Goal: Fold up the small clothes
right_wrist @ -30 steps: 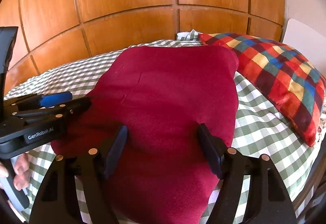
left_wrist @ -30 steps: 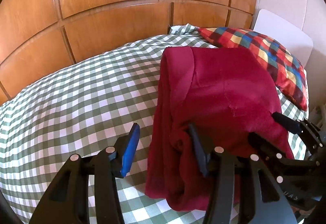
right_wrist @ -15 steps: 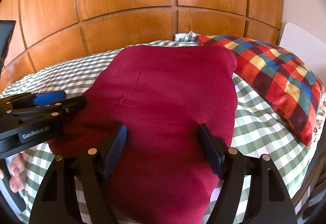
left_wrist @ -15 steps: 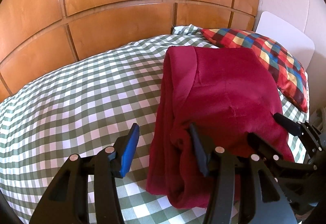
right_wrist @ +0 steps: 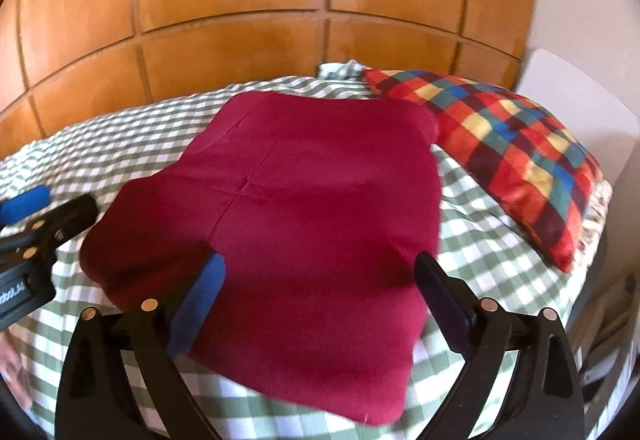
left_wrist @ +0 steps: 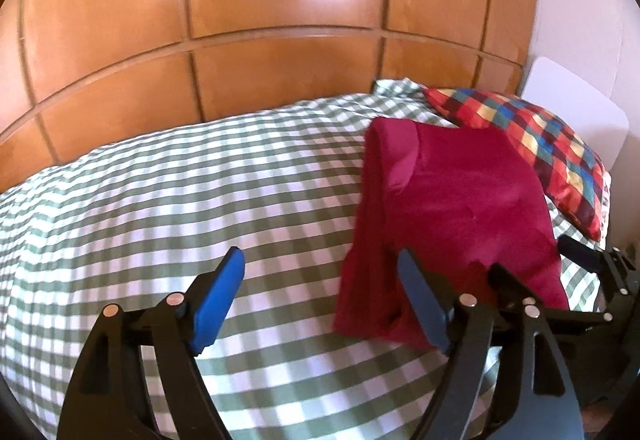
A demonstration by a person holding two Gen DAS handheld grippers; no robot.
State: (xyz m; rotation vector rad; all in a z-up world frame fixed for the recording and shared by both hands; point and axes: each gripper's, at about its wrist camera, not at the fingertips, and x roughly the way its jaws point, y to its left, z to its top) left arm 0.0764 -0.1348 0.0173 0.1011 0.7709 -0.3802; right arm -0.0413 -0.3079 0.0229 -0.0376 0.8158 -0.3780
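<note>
A dark red fleece garment (right_wrist: 312, 196) lies folded flat on the green-and-white checked bed (right_wrist: 484, 252). In the left wrist view it (left_wrist: 456, 208) lies right of centre, with a doubled edge along its left side. My left gripper (left_wrist: 320, 272) is open and empty, above the bedspread just left of the garment's near corner. My right gripper (right_wrist: 316, 276) is open and empty, its fingers spread above the garment's near edge. The left gripper also shows in the right wrist view (right_wrist: 44, 208) at the far left.
A multicoloured checked pillow (right_wrist: 512, 156) lies right of the garment, touching its far right corner. A glossy wooden panelled headboard (left_wrist: 256, 40) rises behind the bed. A white board (left_wrist: 576, 112) stands at the right. The bed's right edge (right_wrist: 576, 304) drops off close by.
Both grippers have drawn back and up from the garment. The left gripper has shifted left, so the garment sits farther right in its view. The garment lies still.
</note>
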